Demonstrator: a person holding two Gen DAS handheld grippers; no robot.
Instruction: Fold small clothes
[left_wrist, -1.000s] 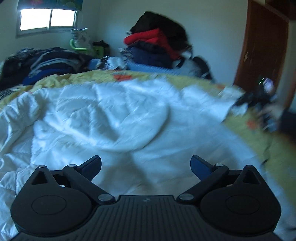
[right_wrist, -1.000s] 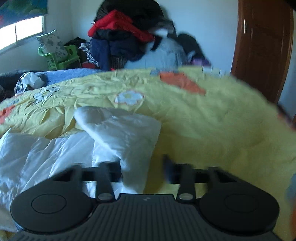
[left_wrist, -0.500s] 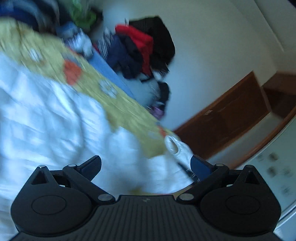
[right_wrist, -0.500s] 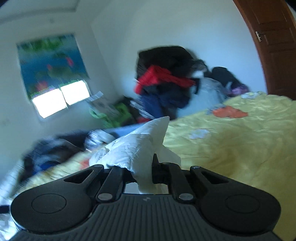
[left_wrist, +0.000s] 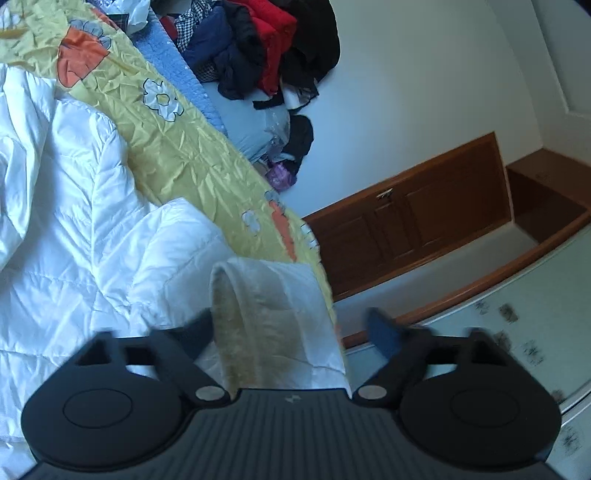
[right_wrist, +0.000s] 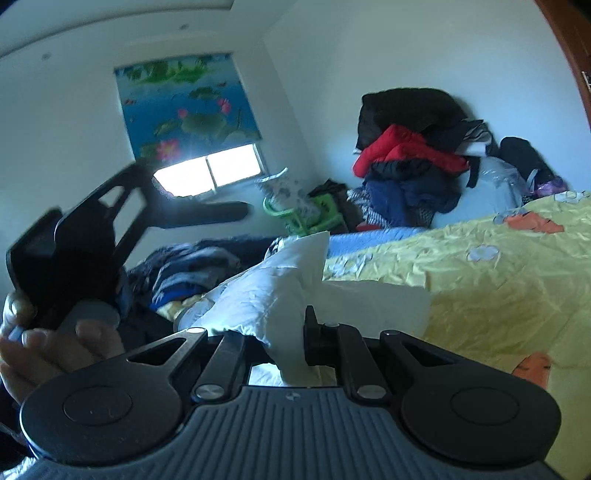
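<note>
Yellow bedspread (right_wrist: 498, 288), clothes pile (right_wrist: 413, 158), right gripper (right_wrist: 291, 343) clamping white garment (right_wrist: 273, 288), left gripper (left_wrist: 291, 328) spread.

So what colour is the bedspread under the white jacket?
Yellow with white flowers and orange patches; the bedspread shows best in the left wrist view.

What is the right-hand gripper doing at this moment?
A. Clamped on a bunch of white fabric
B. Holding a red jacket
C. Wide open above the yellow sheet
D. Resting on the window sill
A: in the right wrist view the right gripper has its fingers closed on a bunch of the white garment, lifted above the yellow bedsheet.
</note>
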